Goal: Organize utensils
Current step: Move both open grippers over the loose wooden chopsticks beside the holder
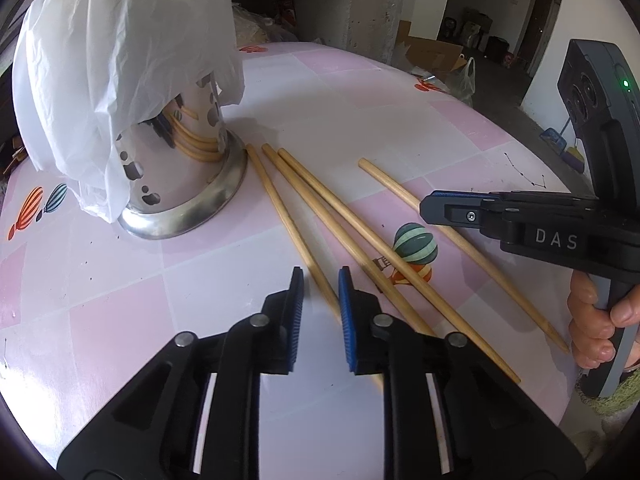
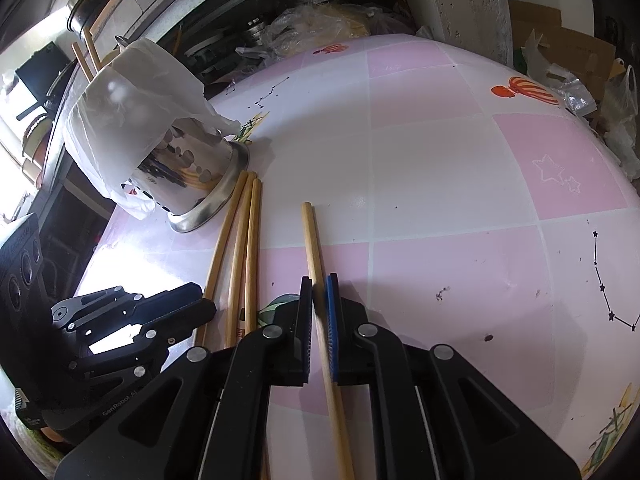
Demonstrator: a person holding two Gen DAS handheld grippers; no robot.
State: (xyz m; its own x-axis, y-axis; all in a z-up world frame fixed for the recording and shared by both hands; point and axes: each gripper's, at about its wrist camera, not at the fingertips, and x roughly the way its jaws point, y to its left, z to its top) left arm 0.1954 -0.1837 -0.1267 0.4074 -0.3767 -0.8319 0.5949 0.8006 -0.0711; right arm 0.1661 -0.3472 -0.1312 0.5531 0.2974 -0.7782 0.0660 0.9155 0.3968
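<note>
In the left wrist view, the left tongs (image 1: pixel 320 276) stand a little apart over the pink checked desk (image 1: pixel 120 300); the tip of one chopstick (image 1: pixel 294 232) lies between the pads, and I cannot tell if they press it. Two more chopsticks (image 1: pixel 344 224) lie beside it, near the metal utensil holder (image 1: pixel 188 184) covered by a plastic bag (image 1: pixel 112 60).

In the right wrist view, the right tongs (image 2: pixel 320 284) are clamped on a single chopstick (image 2: pixel 310 240) lying apart from the others.

Concrete pillar (image 1: pixel 372 4), cardboard boxes (image 1: pixel 432 54), possibly a doorway (image 1: pixel 542 12)
</note>
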